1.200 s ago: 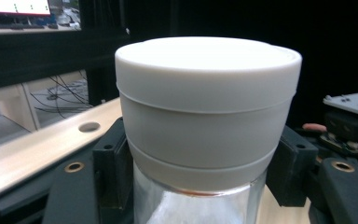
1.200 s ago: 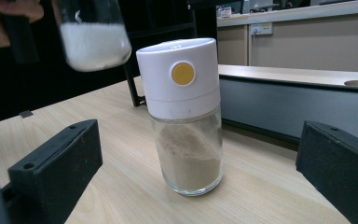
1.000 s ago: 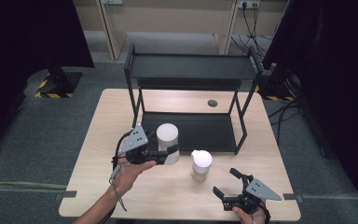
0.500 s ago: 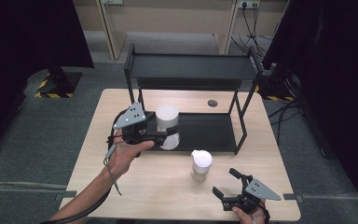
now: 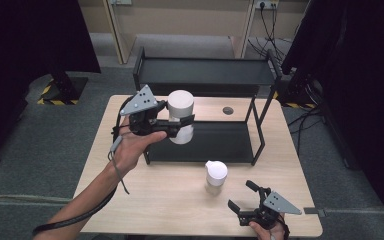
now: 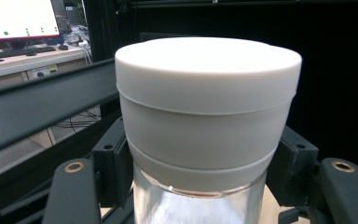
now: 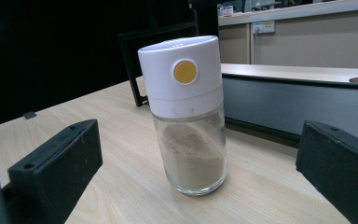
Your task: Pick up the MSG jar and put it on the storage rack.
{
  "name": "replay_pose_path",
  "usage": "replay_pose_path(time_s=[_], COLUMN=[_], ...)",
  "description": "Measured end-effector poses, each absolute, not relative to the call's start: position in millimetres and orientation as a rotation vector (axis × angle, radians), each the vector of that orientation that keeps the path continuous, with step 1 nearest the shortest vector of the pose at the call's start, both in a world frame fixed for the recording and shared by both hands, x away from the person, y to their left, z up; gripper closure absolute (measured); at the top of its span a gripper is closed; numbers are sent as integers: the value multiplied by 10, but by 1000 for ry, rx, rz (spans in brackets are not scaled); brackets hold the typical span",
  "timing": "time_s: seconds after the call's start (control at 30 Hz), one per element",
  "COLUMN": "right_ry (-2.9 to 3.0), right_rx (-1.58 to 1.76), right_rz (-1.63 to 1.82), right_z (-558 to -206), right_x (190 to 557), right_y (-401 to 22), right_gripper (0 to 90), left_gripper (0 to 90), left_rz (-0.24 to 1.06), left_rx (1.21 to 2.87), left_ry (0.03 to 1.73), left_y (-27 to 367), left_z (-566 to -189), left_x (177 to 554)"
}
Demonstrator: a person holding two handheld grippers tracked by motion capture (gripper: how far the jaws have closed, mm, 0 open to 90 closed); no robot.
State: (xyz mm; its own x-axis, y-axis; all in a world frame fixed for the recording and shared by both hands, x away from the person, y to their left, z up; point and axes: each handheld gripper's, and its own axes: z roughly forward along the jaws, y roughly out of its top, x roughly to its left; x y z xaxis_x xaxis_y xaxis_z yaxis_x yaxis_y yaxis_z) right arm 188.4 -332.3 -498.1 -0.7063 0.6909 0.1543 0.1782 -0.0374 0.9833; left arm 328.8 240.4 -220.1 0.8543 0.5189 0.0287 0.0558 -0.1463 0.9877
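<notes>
The jar (image 5: 181, 122), glass with a broad white lid, hangs in the air in my left tool (image 5: 177, 124), which is clamped on it just below the lid. In the left gripper view the lid (image 6: 208, 88) stands upright between the two black pads (image 6: 113, 161), each pressed against the glass on either side. In the high view the jar appears in front of the black rack (image 5: 205, 75), level with the gap between its top shelf and its lower shelf (image 5: 215, 142); whether it is inside the frame or just short of it I cannot tell. My left hand (image 5: 135, 145) grips the tool body from below, with the grey plate (image 5: 140, 101) on top and the cable (image 5: 117, 170) trailing down along my forearm.

A second container, a shaker (image 5: 215, 176) with a white cap, stands upright on the worktop (image 5: 145, 200) in front of the rack. In the right gripper view it holds pale brown powder, and a yellow dot (image 7: 185, 72) marks its cap.

My right tool (image 5: 242, 197) sits near the worktop's front edge, just beside the shaker but not touching it. Its jaws are apart, with the shaker seen between them farther off.
</notes>
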Motion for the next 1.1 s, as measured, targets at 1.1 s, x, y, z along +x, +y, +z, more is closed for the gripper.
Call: replay_pose_path(time_s=[1.1], right_ry=[1855], right_rx=[921], right_rz=[1803], right_z=[-4993], right_x=[1894], right_y=[-3337], right_gripper=[6], left_gripper=[350], left_rz=[517], left_rx=[1655], left_ry=[583], left_y=[2239], left_z=[-1500], left_x=[3626])
